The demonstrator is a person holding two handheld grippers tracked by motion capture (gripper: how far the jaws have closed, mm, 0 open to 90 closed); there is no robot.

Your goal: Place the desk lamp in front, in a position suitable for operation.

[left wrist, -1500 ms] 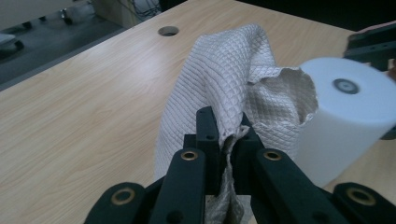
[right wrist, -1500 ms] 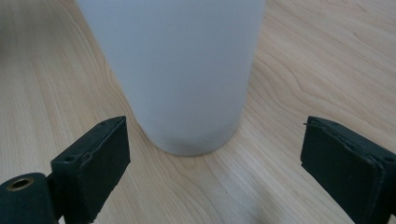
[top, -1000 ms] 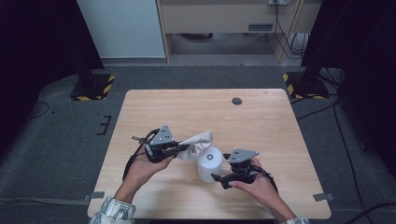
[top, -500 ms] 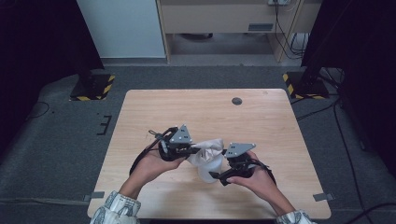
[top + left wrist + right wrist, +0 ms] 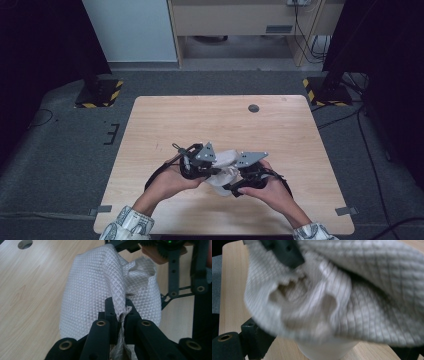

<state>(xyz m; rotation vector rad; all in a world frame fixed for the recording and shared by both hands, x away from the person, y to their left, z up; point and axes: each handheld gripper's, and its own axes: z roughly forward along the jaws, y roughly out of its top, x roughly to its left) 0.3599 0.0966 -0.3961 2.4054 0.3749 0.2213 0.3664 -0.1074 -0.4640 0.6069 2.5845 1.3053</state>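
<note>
A white quilted paper towel sheet [image 5: 228,158] hangs bunched between the two grippers near the table's front edge. My left gripper [image 5: 218,171] is shut on a fold of that sheet [image 5: 92,290], pinched between its jaws at the tips [image 5: 121,312]. The sheet [image 5: 362,290] drapes over the paper towel roll [image 5: 324,351] and hides most of it. My right gripper [image 5: 231,188] has its jaws set wide on either side of the roll [image 5: 220,183]. The right gripper's frame [image 5: 175,267] stands just behind the sheet.
The wooden table [image 5: 200,120] has a round dark grommet [image 5: 253,108] near its far edge. Two stand bases with yellow-black stripes [image 5: 100,94] [image 5: 324,90] sit on the grey floor beyond the table's far corners. A cabinet stands behind.
My left gripper has moved right toward the right gripper, pulling the sheet over the roll. The roll, plainly visible a second ago, is now mostly covered.
</note>
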